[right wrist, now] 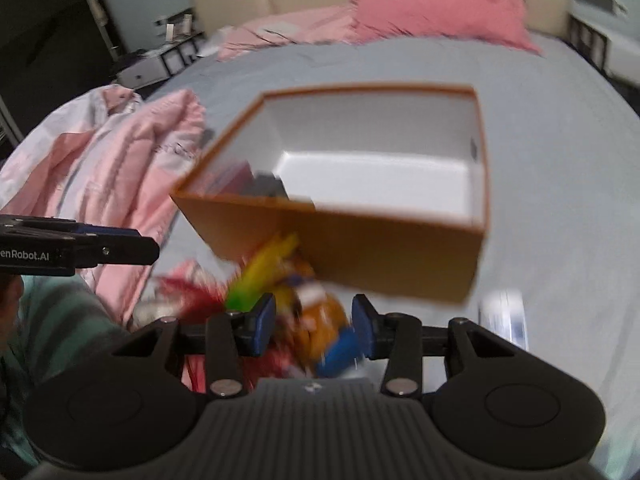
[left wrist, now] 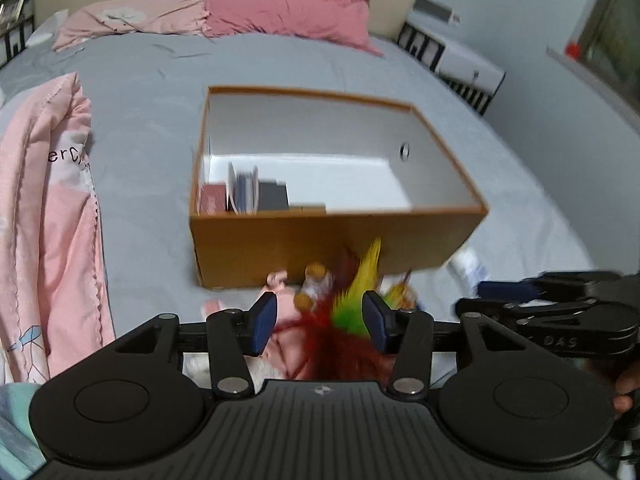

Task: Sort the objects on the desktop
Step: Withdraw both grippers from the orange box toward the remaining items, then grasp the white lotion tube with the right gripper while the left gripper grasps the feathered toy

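A bedroom held a bed [left wrist: 152,92] under a grey sheet, with pink pillows [left wrist: 288,10] at the headboard and a pink quilt [left wrist: 52,216] along one side. An open cardboard box [left wrist: 320,248] sat on the bed with a few small boxes and cards [left wrist: 244,192] in its near-left corner, and a heap of toys [left wrist: 320,304] with red and green feathers [left wrist: 354,288] lay just before its front wall. The left hand-held gripper [left wrist: 320,322] and the right hand-held gripper [right wrist: 314,326] both had their jaws spread wide above the heap, gripping nothing.

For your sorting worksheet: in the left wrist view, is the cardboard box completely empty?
No. The cardboard box already holds several small items standing along its front left corner.
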